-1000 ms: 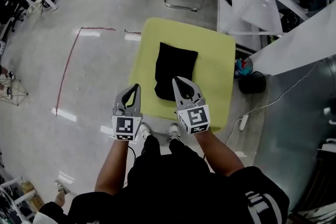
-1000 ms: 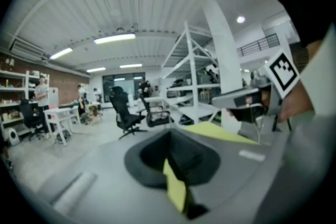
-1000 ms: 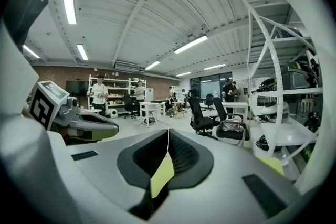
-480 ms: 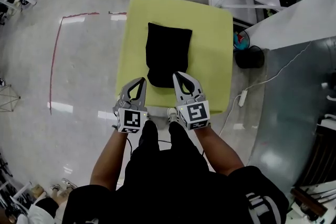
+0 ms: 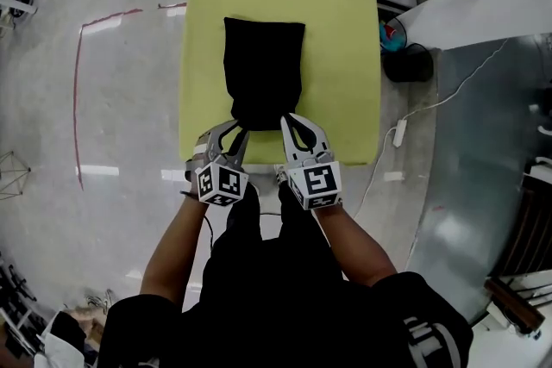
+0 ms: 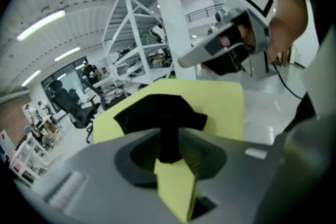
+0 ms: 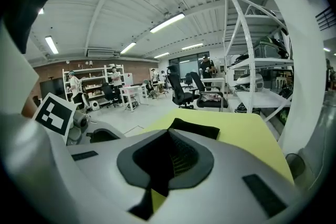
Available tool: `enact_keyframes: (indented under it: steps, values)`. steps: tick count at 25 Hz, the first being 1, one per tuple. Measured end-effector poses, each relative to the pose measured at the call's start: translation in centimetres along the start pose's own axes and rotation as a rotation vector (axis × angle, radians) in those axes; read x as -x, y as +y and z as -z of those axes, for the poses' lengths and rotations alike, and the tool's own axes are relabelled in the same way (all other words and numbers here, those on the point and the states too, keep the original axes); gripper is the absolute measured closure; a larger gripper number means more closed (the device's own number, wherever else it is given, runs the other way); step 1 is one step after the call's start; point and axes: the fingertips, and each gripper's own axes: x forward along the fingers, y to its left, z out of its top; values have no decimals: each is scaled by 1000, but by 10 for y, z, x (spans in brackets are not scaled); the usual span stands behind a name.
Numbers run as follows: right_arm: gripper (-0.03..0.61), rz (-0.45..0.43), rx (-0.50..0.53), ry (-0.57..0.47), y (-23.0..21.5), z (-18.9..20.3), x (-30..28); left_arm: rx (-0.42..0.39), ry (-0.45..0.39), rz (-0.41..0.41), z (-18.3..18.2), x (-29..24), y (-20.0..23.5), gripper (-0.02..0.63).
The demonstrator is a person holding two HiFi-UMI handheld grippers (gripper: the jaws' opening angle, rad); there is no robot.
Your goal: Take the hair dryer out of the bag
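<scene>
Your black bag (image 5: 263, 69) lies flat on the yellow-green table (image 5: 345, 56), upper centre of the head view. The bag hides its contents, so the hair dryer cannot be seen. Your left gripper (image 5: 231, 135) is opening its jaws at the bag's near end, gripping nothing. Your right gripper (image 5: 291, 123) is closed and empty. A second ago both hung lower in the frame, short of the bag, and the left jaws were closed.

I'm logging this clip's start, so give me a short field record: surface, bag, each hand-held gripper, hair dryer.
surface: yellow-green table
bag: black bag, lying flat on it
left hand-held gripper: jaws opening, gripping nothing, at bag's near end
right hand-held gripper: jaws shut, empty, at bag's near end
hair dryer: not visible
</scene>
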Motion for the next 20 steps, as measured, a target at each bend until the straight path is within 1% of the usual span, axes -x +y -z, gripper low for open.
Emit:
enact_keyframes:
  steps: [3, 6, 8, 12, 15, 17, 18, 20]
  values:
    - [571, 3, -11, 5, -2, 7, 0, -65, 85, 48, 16, -12, -14, 435]
    - [571, 1, -15, 13, -1, 13, -1, -154, 153, 72, 31, -23, -25, 388]
    - [571, -1, -15, 22, 0, 15, -1, -203, 182, 70, 37, -30, -27, 384]
    - [571, 1, -16, 34, -1, 18, -2, -266, 203, 45, 42, -44, -27, 383]
    - [571, -1, -18, 39, 1, 21, -2, -321, 230, 60, 47, -49, -28, 385]
    - [571, 0, -19, 44, 2, 25, 0, -342, 247, 61, 50, -51, -28, 388]
    - [571, 0, -20, 47, 2, 26, 2, -352, 256, 60, 52, -52, -28, 391]
    - [571, 2, -21, 50, 3, 29, 4, -377, 270, 67, 54, -54, -28, 417]
